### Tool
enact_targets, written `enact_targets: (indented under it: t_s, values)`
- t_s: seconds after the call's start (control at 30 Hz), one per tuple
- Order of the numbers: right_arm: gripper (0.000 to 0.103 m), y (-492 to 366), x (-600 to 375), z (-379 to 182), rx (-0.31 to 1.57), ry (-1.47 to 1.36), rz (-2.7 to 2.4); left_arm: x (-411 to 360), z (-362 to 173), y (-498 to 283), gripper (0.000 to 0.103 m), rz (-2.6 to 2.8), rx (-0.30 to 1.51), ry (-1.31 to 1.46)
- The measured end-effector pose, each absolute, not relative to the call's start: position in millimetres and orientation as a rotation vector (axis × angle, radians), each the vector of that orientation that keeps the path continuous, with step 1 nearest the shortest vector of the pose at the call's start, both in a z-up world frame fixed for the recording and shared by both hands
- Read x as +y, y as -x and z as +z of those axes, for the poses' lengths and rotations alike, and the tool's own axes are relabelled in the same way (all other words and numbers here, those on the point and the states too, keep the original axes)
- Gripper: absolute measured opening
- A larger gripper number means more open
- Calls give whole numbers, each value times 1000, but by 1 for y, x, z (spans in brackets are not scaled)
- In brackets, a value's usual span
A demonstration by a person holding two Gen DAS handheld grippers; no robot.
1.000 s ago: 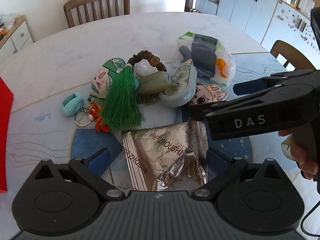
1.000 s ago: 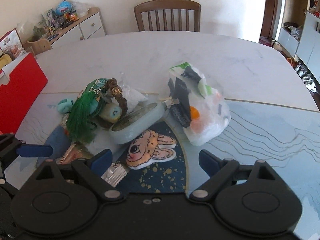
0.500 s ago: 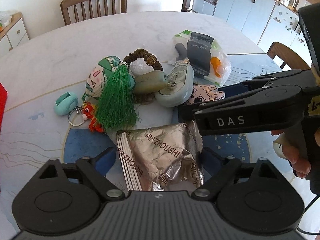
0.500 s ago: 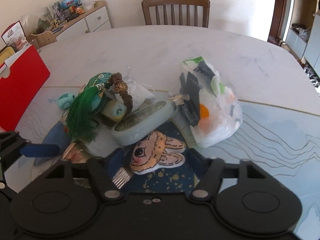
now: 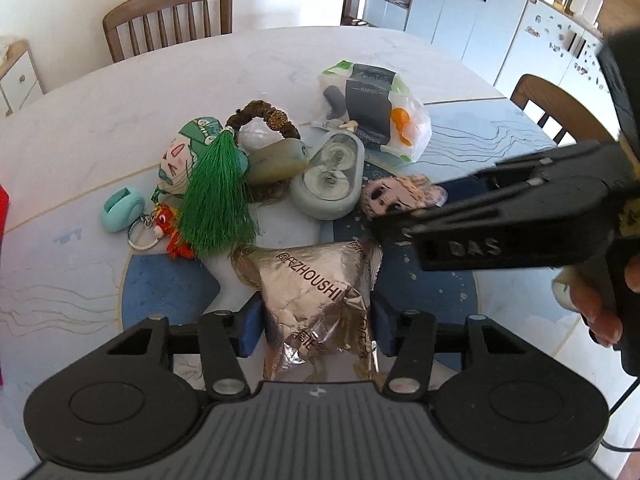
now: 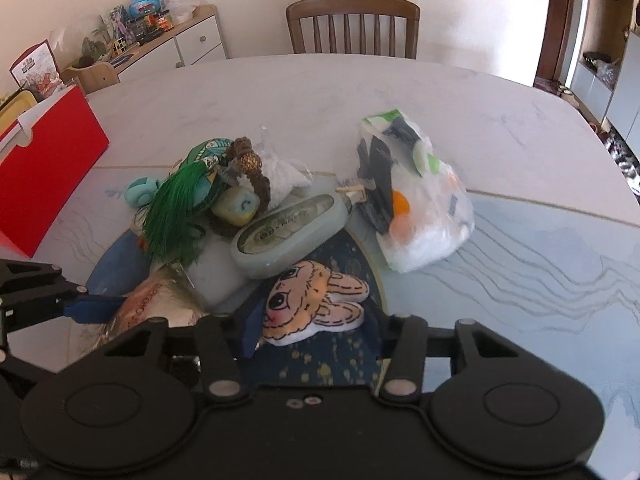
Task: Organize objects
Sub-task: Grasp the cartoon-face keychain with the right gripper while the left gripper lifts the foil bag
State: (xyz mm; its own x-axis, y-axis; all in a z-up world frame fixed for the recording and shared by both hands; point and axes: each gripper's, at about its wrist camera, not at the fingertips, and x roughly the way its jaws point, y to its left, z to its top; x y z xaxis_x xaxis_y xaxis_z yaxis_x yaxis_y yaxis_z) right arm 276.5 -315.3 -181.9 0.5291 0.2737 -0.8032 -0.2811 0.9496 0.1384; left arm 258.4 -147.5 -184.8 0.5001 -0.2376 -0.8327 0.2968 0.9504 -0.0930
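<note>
My left gripper (image 5: 316, 326) is shut on a silver foil snack packet (image 5: 320, 296), its blue pads pressed on both sides. My right gripper (image 6: 314, 330) has closed on a flat pink bunny plush (image 6: 312, 300), which lies between its pads on the dark blue mat. A pile sits behind: a green tassel (image 5: 218, 196), a grey-green oval case (image 5: 328, 178), a teal clip (image 5: 120, 208), an orange keychain (image 5: 172, 232), a bead bracelet (image 5: 264, 120) and a plastic bag of tissues (image 5: 380, 112). The right gripper also shows in the left wrist view (image 5: 520, 216).
A red box (image 6: 44, 168) stands at the table's left edge. A wooden chair (image 6: 352, 28) is at the far side, another chair (image 5: 556, 108) at the right. A sideboard with clutter (image 6: 152, 36) stands by the wall.
Both grippers have closed: the left one from open onto the foil packet, the right one from open onto the bunny plush. Both moved slightly forward toward the pile.
</note>
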Motion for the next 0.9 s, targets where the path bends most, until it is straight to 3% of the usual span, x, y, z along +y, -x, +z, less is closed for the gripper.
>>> enact_targets:
  t_s: [0.33, 0.9]
  values:
    - [48, -234, -333, -161, 947, -52, 324, -126, -174, -237, 51, -317, 1002, 3]
    - [48, -180, -286, -92, 847, -91, 397, -62, -107, -196, 51, -275, 913, 109]
